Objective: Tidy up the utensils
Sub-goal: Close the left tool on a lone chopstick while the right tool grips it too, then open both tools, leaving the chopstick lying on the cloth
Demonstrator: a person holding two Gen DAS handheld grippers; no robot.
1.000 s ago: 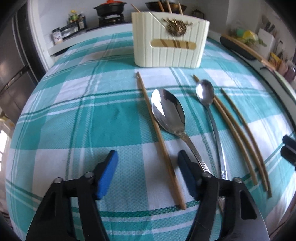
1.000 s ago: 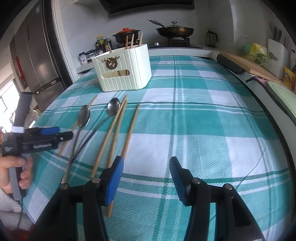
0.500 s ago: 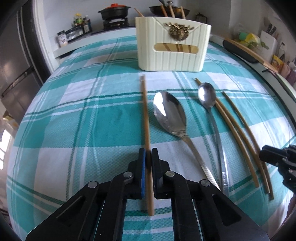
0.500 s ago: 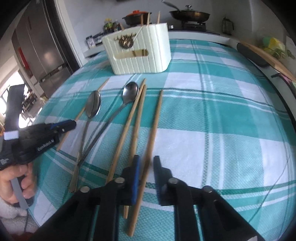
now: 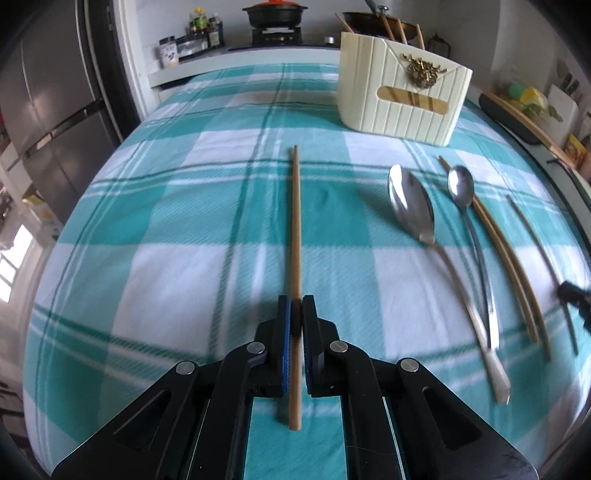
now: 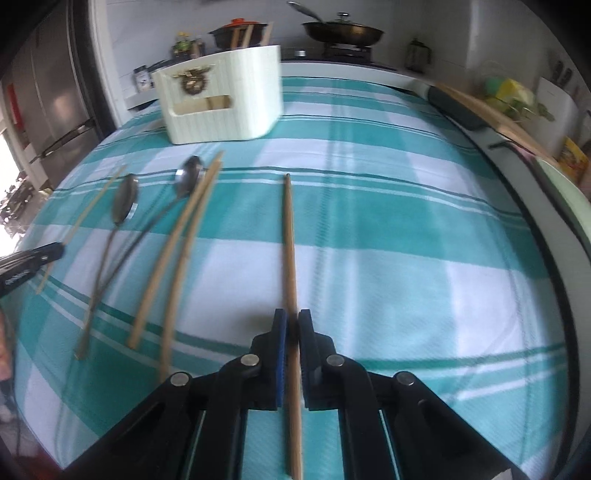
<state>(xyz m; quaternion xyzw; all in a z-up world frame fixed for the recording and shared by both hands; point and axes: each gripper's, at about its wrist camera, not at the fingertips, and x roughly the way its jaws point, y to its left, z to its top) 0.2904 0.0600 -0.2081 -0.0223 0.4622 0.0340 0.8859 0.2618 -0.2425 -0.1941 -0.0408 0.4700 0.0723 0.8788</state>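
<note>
The left gripper (image 5: pixel 294 320) is clamped on a slim wooden chopstick (image 5: pixel 296 229), its blue-faced pads pinching the round stick near its thicker end; the stick runs straight ahead over the woven teal-and-white checked tablecloth (image 5: pixel 177 221). To its right lie a broad, mirror-bright steel serving spoon (image 5: pixel 412 206) and a smaller long-handled steel spoon (image 5: pixel 461 186), then a pair of pale wooden chopsticks (image 5: pixel 506 254) side by side.

The right gripper (image 6: pixel 291 326) is likewise closed on another wooden chopstick (image 6: pixel 289 236), which points away toward the far side of the table. To its left, the two loose chopsticks (image 6: pixel 181 251) rest on the cloth, blurred.

At the far side stands the cream, ribbed utensil holder (image 5: pixel 399 99), rounded at the corners, with a brass-coloured ornament and an oblong slot on its front; wooden stick ends poke up from it. Behind it, dark pans sit on a stove (image 6: pixel 343 33).
</note>
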